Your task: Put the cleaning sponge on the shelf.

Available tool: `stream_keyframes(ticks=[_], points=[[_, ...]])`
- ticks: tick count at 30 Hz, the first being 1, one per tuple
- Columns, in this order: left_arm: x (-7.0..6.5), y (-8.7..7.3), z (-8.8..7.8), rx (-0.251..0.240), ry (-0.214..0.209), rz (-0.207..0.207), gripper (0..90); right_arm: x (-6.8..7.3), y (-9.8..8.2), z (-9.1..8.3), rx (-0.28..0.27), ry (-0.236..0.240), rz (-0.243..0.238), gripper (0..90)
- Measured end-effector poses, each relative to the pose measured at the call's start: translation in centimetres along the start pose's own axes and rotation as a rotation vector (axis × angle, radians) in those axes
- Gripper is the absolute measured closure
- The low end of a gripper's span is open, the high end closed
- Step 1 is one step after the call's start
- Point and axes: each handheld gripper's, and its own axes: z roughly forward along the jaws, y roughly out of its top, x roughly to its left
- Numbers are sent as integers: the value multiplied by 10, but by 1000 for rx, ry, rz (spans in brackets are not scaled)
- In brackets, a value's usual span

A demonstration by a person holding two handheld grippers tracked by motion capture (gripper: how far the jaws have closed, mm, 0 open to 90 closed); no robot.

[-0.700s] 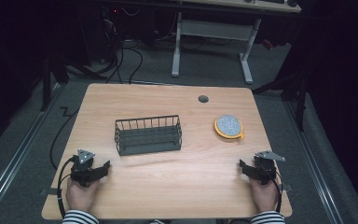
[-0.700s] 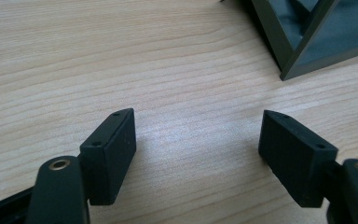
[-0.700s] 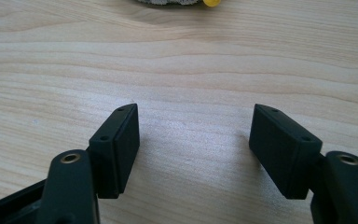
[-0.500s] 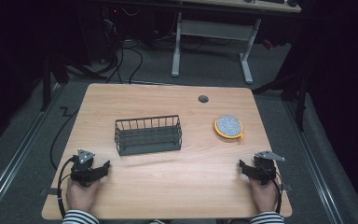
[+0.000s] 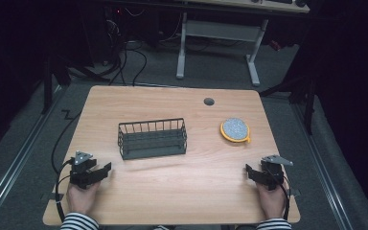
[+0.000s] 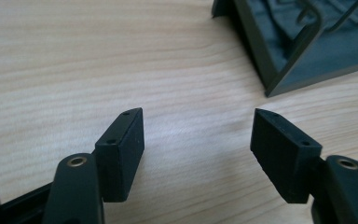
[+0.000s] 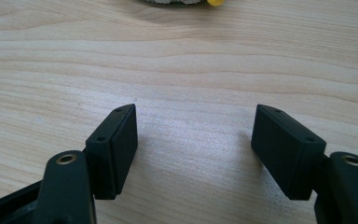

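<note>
left tongs [image 5: 106, 168]: lower left of high view, resting on desk [image 5: 172, 191], jaws wide, nothing between them
right tongs [image 5: 249, 171]: lower right of high view, on desk, jaws wide, empty
wire basket [image 5: 152, 139]: dark, centre of desk, slightly left; long axis runs left-right across frame
basket from left tongs: up and to the right, near; its corner [image 6: 279, 70] sits upper right in left gripper view
round scrubber [image 5: 235, 129]: speckled grey disc on yellow-orange base, right of basket, well apart from it
scrubber from right tongs: up and slightly left, near; yellow edge [image 7: 214, 2] at top of right gripper view
nearer hand: right for scrubber, left for basket
judgement: nothing grasped yet; right reach to scrubber looks likeliest
</note>
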Motion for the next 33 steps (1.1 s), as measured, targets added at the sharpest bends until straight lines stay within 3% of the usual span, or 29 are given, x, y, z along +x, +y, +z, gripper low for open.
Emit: stream_keyframes(ticks=[6,10,17,26,33], points=[[1,23,-13,-46,-39,-5,359,0,0,0,0,2,2,314],[-1,40,-23,-71,-27,50,349,0,0,0,1,3,3,310],[-2,70,-30,-100,-64,69,341,1,0,0,2,5,-1,305],[-13,116,-18,-83,-84,133,350,1,-1,-1,3,7,-4,305],[-23,135,3,-50,-105,149,352,1,-1,-1,2,10,-7,302]])
